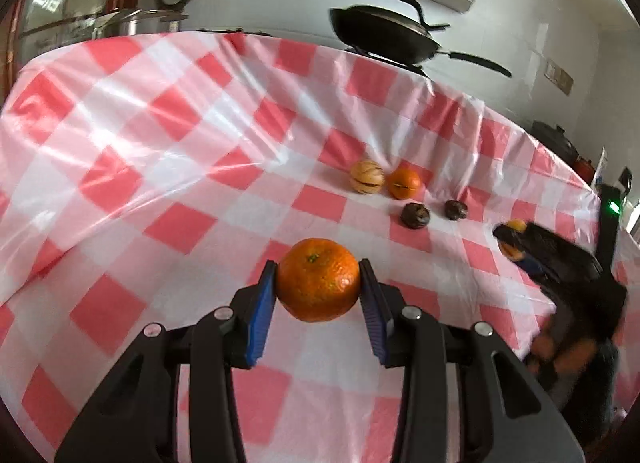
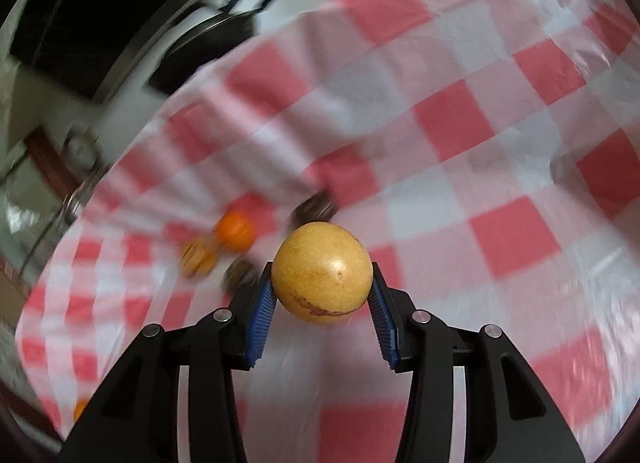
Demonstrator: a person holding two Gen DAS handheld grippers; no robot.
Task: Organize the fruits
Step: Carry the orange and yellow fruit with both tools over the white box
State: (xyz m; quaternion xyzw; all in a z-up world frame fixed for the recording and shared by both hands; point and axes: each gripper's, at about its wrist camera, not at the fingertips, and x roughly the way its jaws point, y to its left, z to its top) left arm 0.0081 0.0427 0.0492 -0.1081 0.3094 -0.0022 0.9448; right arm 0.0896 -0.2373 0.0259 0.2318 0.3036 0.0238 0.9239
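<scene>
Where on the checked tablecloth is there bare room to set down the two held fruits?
The wide stretch of red-and-white checked plastic tablecloth left of the striped yellow fruit lies bare, as does the cloth nearer the camera. It is crowded around that fruit, the small orange and two dark brown fruits.

On the tablecloth we see two round fruits side by side, two smaller fruits just in front of them, and a pan beyond the table's far edge.
</scene>
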